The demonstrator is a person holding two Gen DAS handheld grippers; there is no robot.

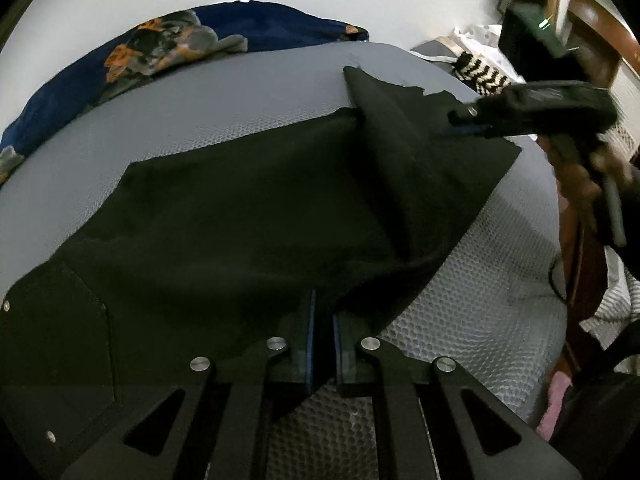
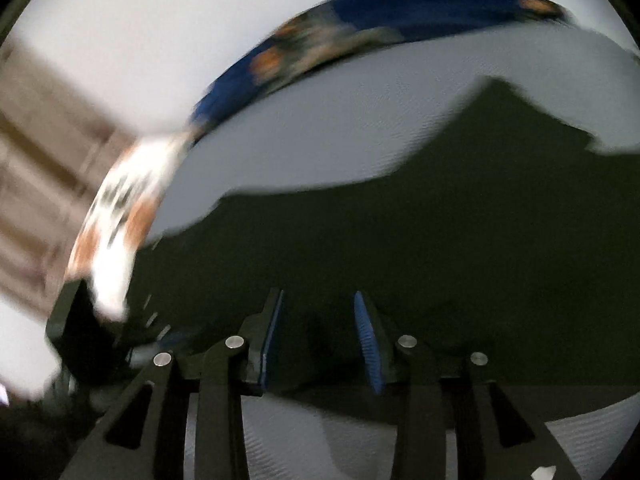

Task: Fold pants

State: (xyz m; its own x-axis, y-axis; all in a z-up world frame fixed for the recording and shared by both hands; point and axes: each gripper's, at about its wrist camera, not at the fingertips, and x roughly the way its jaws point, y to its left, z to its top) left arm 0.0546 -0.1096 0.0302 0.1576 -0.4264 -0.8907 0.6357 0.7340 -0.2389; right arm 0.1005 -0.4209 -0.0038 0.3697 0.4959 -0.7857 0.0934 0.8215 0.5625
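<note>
Left gripper [image 1: 324, 312]: nearest my left camera at bottom centre; I see its blue-lined fingers [image 1: 310, 336] pressed together, pinching the near hem of the pants.
Pants [image 1: 240, 216]: black fabric, spread over the middle of the left view, with a pocket and rivets at lower left and a raised fold running toward upper right.
Right gripper [image 2: 320, 320]: in its own blurred view I see the jaws spread, dark cloth lying beneath and beyond them, no pad pressing on it. From the left view it sits at upper right, over the far part of the pants, held by a hand [image 1: 576, 172].
Mattress [image 1: 240, 100]: grey, with a honeycomb texture, bare around the pants on all sides.
Blue blanket [image 1: 100, 68]: bunched with orange and grey patches at upper left of the left view, along the mattress's far edge, well apart from the pants.
Striped cloth [image 1: 484, 74]: black and white, upper right, just beyond the mattress.
Wooden furniture [image 1: 600, 32]: top right corner, behind the right gripper.
Pink item [image 1: 556, 400]: lower right edge; too little shows for me to identify it.
In the way: only the raised fold lies between the two grippers.
</note>
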